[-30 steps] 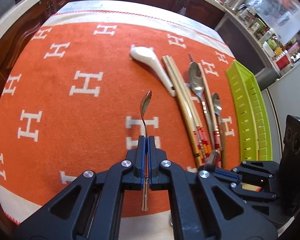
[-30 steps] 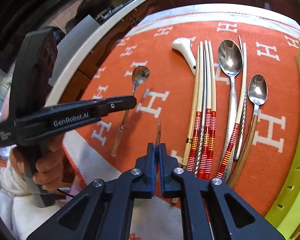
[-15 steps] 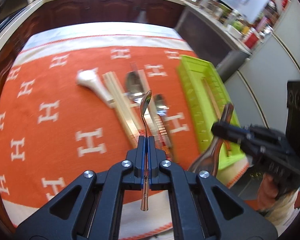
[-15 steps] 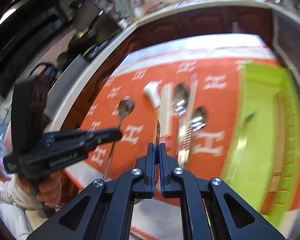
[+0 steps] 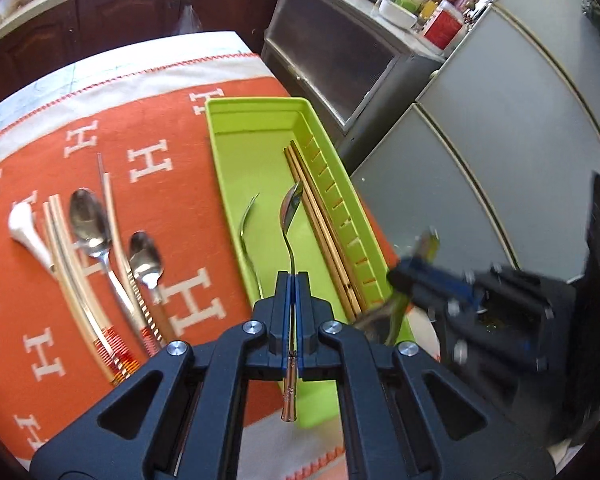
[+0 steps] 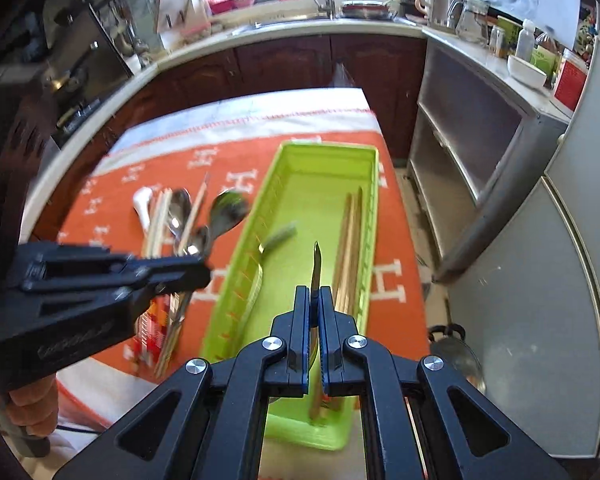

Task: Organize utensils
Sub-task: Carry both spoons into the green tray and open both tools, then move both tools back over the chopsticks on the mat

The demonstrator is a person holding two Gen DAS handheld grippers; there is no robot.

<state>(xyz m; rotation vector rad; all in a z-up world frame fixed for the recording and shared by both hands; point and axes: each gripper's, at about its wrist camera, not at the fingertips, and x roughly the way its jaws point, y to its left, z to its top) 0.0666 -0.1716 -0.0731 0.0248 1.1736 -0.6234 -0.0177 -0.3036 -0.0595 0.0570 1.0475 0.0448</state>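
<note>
My left gripper point(image 5: 292, 280) is shut on a steel spoon point(image 5: 291, 212) with a copper handle end, held above the green tray point(image 5: 256, 128). My right gripper point(image 6: 313, 294) is shut on a brown-handled utensil point(image 6: 314, 268), seen edge-on, over the same tray point(image 6: 324, 160). Wooden chopsticks point(image 5: 320, 224) lie along the tray's slotted side, and a metal utensil point(image 5: 247, 224) lies inside by its left wall. On the orange cloth point(image 5: 160, 128) lie two steel spoons point(image 5: 88, 220), a white ceramic spoon point(image 5: 26, 228) and chopsticks with red-striped ends point(image 5: 76, 276).
The tray sits at the right edge of the table point(image 6: 260, 108), next to grey cabinets point(image 5: 500, 128). Dark wood cupboards point(image 6: 284, 64) and a counter with jars, a bowl and a kettle run behind. The left gripper point(image 6: 112, 276) shows in the right wrist view.
Both grippers have swung right from above the cloth to above the green tray, each still holding its utensil. The right one is blurred by motion.
</note>
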